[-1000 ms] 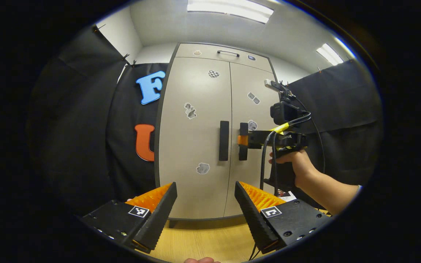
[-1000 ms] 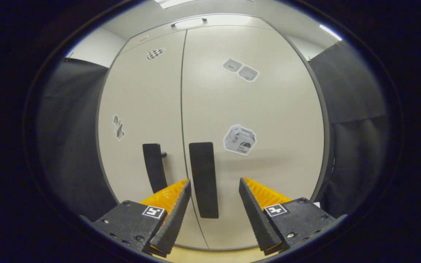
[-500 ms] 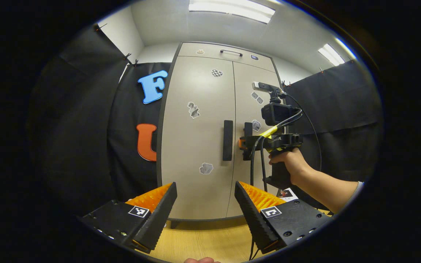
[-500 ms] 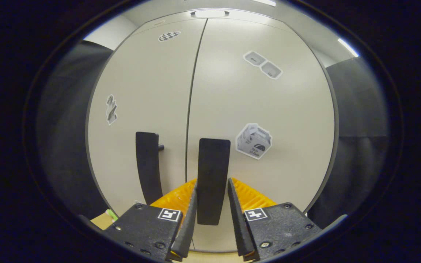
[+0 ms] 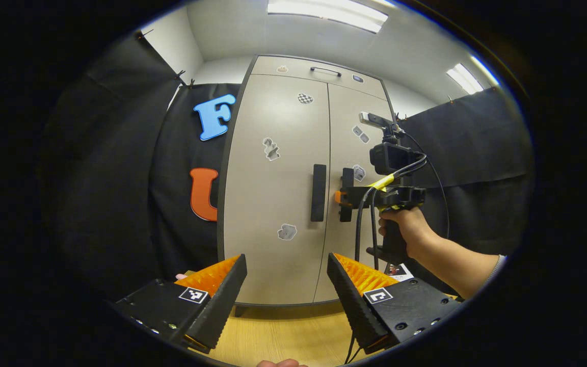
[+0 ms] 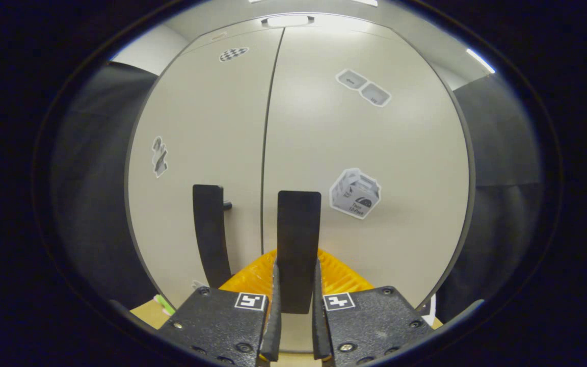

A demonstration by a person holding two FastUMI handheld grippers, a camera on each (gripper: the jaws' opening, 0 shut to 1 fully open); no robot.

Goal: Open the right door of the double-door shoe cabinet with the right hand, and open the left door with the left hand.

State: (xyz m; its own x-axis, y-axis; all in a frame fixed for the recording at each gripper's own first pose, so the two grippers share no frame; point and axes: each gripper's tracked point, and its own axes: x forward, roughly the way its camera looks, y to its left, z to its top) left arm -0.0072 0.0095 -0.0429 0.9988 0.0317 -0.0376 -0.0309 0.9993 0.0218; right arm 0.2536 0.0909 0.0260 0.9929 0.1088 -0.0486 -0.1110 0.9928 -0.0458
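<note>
- The right gripper (image 6: 296, 306) is closed tight on the right door handle (image 6: 298, 244), a flat black bar; its lower end is tucked between the fingers.
- The shoe cabinet (image 5: 278, 204) is smooth and pale, with stickers, and both doors are shut.
- The left gripper (image 5: 286, 285) is held wide apart, well back from the left door handle (image 5: 318, 192).
- The left gripper view shows a hand (image 5: 409, 232) holding the right gripper.

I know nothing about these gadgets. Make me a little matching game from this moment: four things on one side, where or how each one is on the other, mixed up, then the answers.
Things
1. right gripper
2. left gripper
3. left door handle
4. checkered sticker

States
A. high on the left door
B. open, back from the cabinet
C. untouched, nothing around it
D. clamped on the right door handle

Pairs: 1-D, 2-B, 3-C, 4-A
</note>
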